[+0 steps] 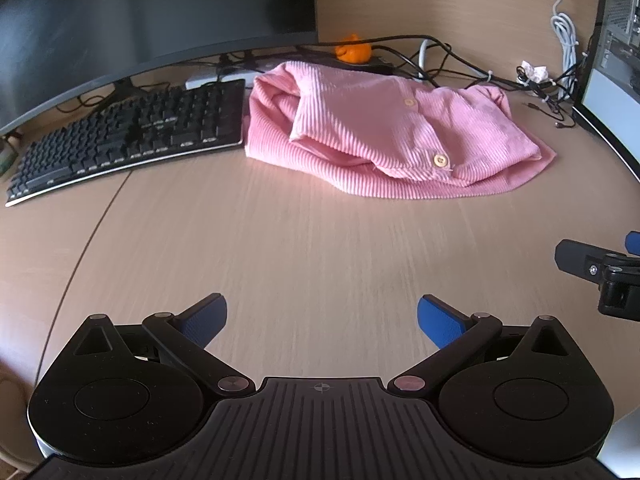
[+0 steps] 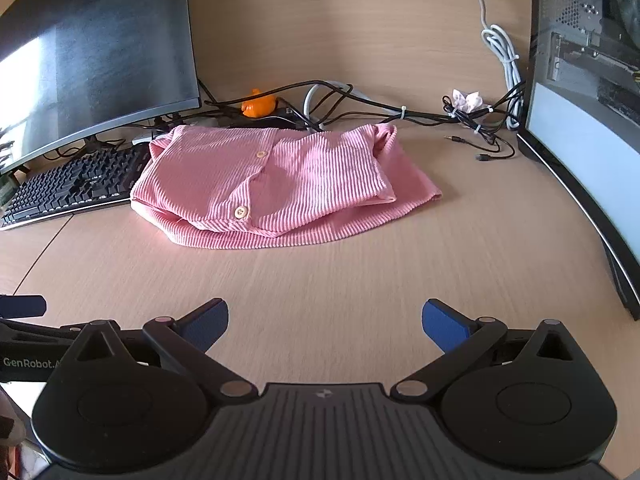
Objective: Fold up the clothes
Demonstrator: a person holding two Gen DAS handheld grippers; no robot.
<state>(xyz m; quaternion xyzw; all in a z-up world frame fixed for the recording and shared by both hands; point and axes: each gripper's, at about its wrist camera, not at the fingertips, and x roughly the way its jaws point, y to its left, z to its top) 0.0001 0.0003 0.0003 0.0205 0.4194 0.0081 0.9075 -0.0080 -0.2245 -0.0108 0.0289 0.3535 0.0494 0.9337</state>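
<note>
Pink ribbed garment [image 2: 276, 188] lies ahead of both tools, well apart from the fingertips, bunched in loose overlapping layers on the wooden desk [image 2: 360, 280]. I read it as light, soft and limp: it should drape and sag when lifted, and the ribbing ought to give the pads decent friction. Two pale buttons [image 2: 239, 212] mark a placket; the near hem and the outer corners look like the best places to pinch, one per tool. Left gripper [image 1: 322, 322] released, jaws spread wide, nothing between the blue textured pads. Right gripper [image 2: 325, 324] likewise released and empty. Beyond the garment: tangled black cables [image 2: 360, 104] and a small orange object [image 2: 258, 106]. Forward-left of me, touching or just beside the cloth, a black keyboard [image 1: 132, 136] under a curved monitor [image 1: 140, 12].
</note>
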